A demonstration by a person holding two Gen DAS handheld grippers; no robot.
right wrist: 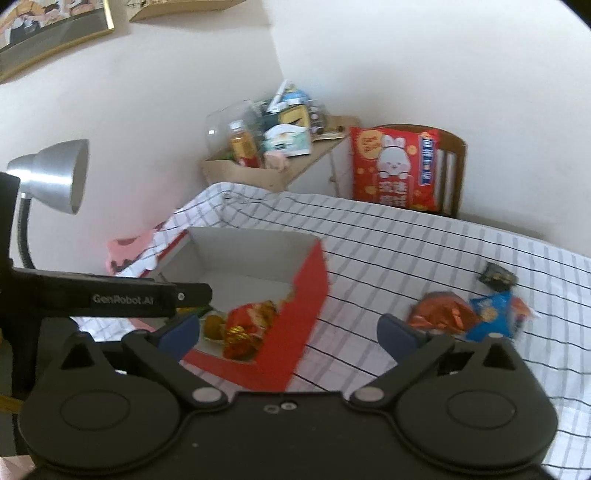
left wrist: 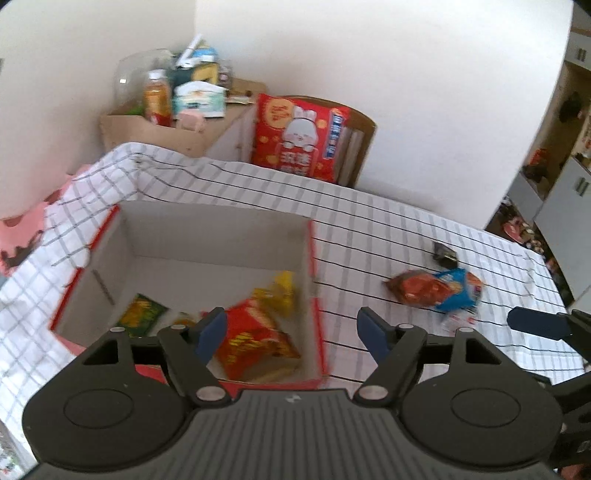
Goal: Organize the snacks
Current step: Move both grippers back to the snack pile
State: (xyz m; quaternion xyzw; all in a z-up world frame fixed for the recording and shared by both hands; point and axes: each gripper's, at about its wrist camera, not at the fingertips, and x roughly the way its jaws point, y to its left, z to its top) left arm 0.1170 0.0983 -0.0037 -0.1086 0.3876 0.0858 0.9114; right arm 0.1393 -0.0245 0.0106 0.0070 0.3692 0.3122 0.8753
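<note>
While both claws hang over the checked white tablecloth (left wrist: 369,236), left gripper (left wrist: 291,334) is spread w/ nothing between, above the red-walled open cardboard box (right wrist: 299,314) holding snack packets; right gripper (right wrist: 288,332) spread wide, empty; red and blue foil snack bags (right wrist: 469,317) lie just right of it.

Domestic premises, evidently a lived-in room of a home. Table (right wrist: 424,236) at centre frame covered with a white grid-check cloth. Wooden chair (right wrist: 456,166) at upper right, against the plain white wall, bearing a large red festive snack bag (right wrist: 391,166). Cluttered cardboard box (left wrist: 155,133) at upper centre, packed with a drink bottle (left wrist: 157,98), a tissue pack (left wrist: 199,98) and sundry household items. Silver gooseneck desk lamp (right wrist: 55,173) at left edge. Framed picture (right wrist: 48,33) hung at upper left corner. Cabinets (left wrist: 569,199) with further clutter seen through an opening at far right of the left wrist view.
</note>
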